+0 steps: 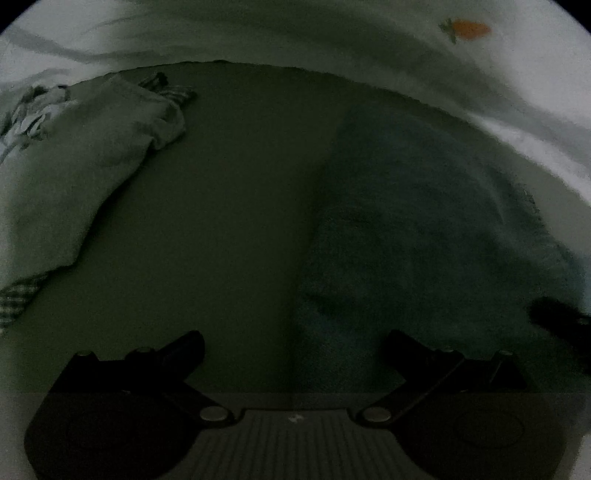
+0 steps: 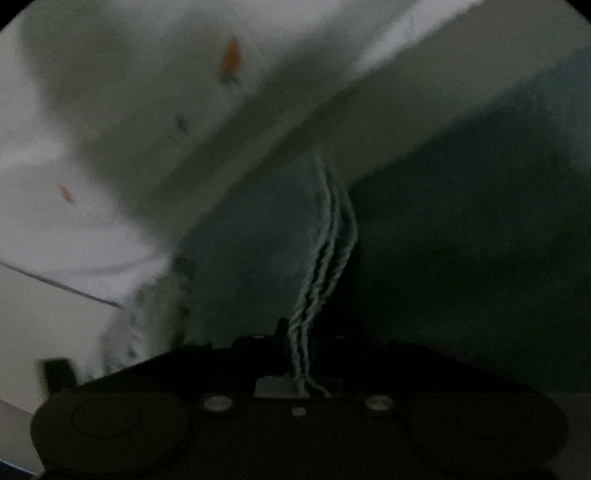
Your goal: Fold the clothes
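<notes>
A dark teal fuzzy garment lies on a dark surface in the left wrist view. My left gripper is open and empty just above its near edge. In the right wrist view my right gripper is shut on the folded layers of the same teal garment, whose wavy stacked edges rise from between the fingers. The teal cloth hangs to the right, lifted. The scene is dim.
A light grey-green garment with a printed patch and plaid trim lies at the left. White bedding with orange carrot prints lies behind; it also shows in the right wrist view.
</notes>
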Demonstrator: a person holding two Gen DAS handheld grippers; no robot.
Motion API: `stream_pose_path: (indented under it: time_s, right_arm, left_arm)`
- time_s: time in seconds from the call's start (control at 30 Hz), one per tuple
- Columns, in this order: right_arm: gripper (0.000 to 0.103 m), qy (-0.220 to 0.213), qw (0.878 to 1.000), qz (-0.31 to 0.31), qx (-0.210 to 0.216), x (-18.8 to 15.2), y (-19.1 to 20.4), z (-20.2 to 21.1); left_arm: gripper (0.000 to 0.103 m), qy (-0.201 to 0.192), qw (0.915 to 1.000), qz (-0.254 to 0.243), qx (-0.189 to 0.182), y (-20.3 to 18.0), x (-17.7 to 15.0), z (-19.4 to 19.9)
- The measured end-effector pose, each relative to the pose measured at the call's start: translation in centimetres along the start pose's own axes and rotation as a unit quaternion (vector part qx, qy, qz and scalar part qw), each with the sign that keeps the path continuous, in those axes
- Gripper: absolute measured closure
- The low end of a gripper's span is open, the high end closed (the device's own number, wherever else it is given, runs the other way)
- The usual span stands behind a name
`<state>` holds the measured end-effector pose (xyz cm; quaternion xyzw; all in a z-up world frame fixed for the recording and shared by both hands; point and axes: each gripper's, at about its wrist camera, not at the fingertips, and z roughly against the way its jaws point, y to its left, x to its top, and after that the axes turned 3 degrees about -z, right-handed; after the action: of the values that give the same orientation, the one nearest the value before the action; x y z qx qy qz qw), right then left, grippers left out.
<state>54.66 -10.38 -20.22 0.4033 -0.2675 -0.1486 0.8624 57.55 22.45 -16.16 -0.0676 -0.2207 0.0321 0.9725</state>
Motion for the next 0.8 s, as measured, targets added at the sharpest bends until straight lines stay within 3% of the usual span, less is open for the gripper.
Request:
stream_pose_path:
  time_s: [0.07, 0.17, 0.23, 0.3, 0.43, 0.57, 0.7, 0.8]
  right_arm:
    - [0.093, -0.030, 0.998, 0.041, -0.022, 0.6, 1.1, 2.7]
    - [0.093, -0.041, 0.985, 0.121, -0.116, 0.9, 1.7, 4.3]
    - [0.092, -0.016, 0.986, 0.085, -0.140, 0.9, -0.5, 3.8]
    - [0.090, -0.003, 0.988, 0.027, -0.151, 0.2, -3.3, 3.0]
    - [0.091, -0.029, 0.991, 0.010, -0.134, -1.1, -4.7, 3.3]
    - [0.091, -0.035, 0.989, 0.022, -0.142, -0.9, -4.1, 3.7]
    - [0.092, -0.082, 0.989, 0.055, -0.108, -1.2, -2.6, 7.1]
    - [0.092, -0.096, 0.977, 0.104, -0.160, -0.7, -1.9, 7.6]
  left_arm:
    - [0.000, -0.006, 0.9995, 0.022, -0.023, 0.5, 0.0, 0.2]
    - [0.000, -0.002, 0.9999, 0.010, -0.014, 0.0, -0.4, 0.1]
    - [0.000, -0.004, 0.9997, -0.025, 0.002, -0.9, -0.8, -0.1]
    - [0.000, -0.005, 0.9988, -0.044, 0.019, -1.6, -1.1, -0.4]
    - [0.000, -0.014, 0.9983, -0.048, 0.030, -2.0, -1.3, -0.5]
    - [0.000, -0.017, 0.9982, -0.049, 0.032, -2.0, -1.3, -0.6]
    - [0.000, 0.015, 0.9993, -0.030, 0.017, -2.4, -0.5, -0.1]
    - [0.000, 0.018, 0.9987, -0.045, 0.018, -3.5, -0.8, 0.2]
